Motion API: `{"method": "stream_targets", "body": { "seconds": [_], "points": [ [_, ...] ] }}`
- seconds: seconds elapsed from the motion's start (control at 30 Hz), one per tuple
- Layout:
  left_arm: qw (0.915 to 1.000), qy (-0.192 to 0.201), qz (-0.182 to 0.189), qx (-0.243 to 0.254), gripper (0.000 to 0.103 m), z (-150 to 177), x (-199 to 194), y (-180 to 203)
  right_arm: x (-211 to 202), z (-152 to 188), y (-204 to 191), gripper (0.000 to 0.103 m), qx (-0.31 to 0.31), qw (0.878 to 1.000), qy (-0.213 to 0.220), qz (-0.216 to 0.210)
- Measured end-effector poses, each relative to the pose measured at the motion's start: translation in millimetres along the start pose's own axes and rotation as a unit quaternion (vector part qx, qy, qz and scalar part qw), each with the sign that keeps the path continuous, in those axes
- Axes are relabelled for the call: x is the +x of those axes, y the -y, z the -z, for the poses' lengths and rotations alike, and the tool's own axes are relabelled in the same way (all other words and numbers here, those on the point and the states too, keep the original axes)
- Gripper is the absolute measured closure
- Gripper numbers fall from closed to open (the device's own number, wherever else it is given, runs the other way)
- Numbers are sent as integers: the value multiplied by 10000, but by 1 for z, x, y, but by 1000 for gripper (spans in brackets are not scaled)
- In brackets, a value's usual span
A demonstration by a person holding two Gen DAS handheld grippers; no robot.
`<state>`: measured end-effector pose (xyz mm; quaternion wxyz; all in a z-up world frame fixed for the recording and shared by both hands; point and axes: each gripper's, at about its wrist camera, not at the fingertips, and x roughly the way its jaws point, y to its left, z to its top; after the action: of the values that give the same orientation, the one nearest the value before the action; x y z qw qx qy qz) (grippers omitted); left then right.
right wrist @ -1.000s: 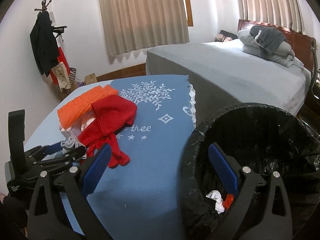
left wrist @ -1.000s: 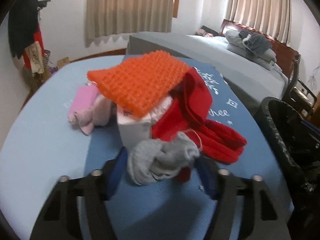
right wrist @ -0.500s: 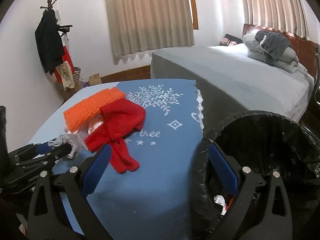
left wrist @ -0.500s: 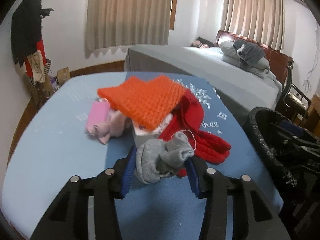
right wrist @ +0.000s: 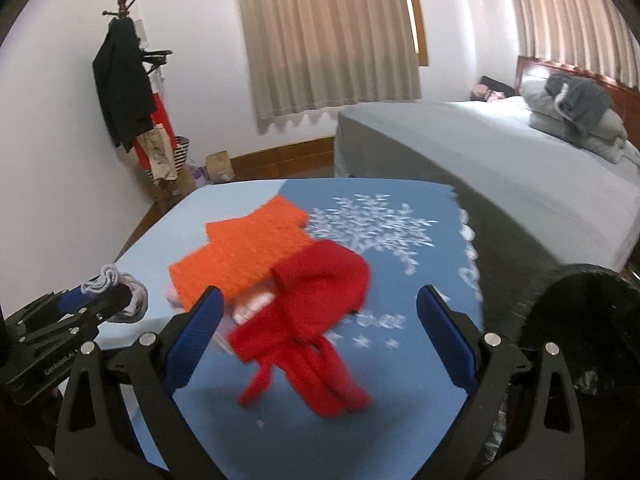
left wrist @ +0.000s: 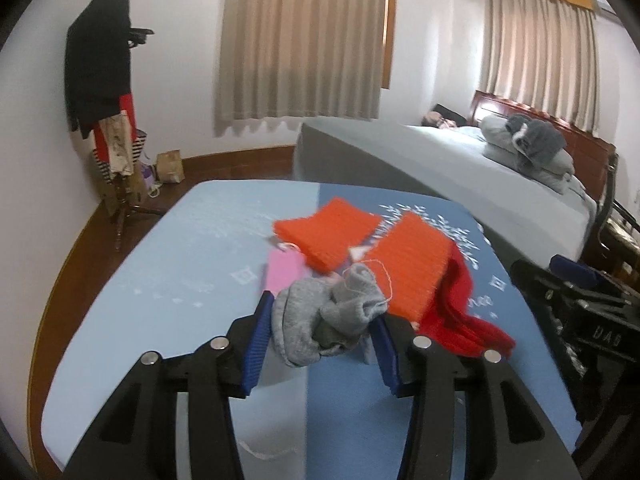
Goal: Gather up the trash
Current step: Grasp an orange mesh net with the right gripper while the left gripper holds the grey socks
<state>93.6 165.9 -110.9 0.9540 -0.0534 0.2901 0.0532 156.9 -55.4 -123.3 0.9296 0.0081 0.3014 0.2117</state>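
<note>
Grey knit fills the left gripper: a bunched grey sock is clamped between its blue pads, held clear of the table. From the right wrist view, the same gripper sits at 9 o'clock, with lettering on its body too blurred to read in full. A second black tool at 3 o'clock in the left view carries pale letters, likewise unclear.

Writing on the blue cloth: a white tree print at 12 o'clock of the red garment, with stars and a partly covered word at its 3 o'clock, blurred here.

Change from one second ago: the sock has come up off the pile and the left camera has pulled back and risen. The right gripper has swung from over the bin to above the red garment. Its jaws stand wide apart, holding nothing.

Remaining pile, left to right: a pink item, an orange knit cloth over it, then the red garment trailing toward 5 o'clock. The black-lined bin stands just off the table's right edge.

Room: coat stand with dark coat at 10 o'clock, beige curtains at 12 o'clock, grey bed with pillows at 2 o'clock, wooden floor.
</note>
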Motion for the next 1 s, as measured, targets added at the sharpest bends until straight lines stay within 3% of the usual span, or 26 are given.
{"method": "stream_targets", "body": {
  "seconds": [0.07, 0.43, 0.63, 0.73, 0.87, 1.0],
  "points": [
    [10000, 27, -61, -43, 57, -2, 2, -7, 10, -4, -9, 18, -30, 9999, -100, -104],
    [9996, 33, -262, -49, 57, -2, 12, -28, 50, -5, -35, 31, 43, 9979, -559, -319],
    [9996, -2, -283, -87, 57, 0, 14, -34, 65, -2, -45, 45, 36, 9953, -796, -547],
    [9995, -18, -294, -114, 57, 1, 15, -38, 71, -3, -47, 55, 119, 9934, -877, -731],
    [9994, -28, -301, -143, 56, 1, 13, -37, 69, -6, -51, 81, 0, 9913, -880, -979],
    [9995, -22, -292, -140, 56, 1, 12, -36, 62, -9, -53, 90, -68, 9910, -820, -1057]
  ]
}}
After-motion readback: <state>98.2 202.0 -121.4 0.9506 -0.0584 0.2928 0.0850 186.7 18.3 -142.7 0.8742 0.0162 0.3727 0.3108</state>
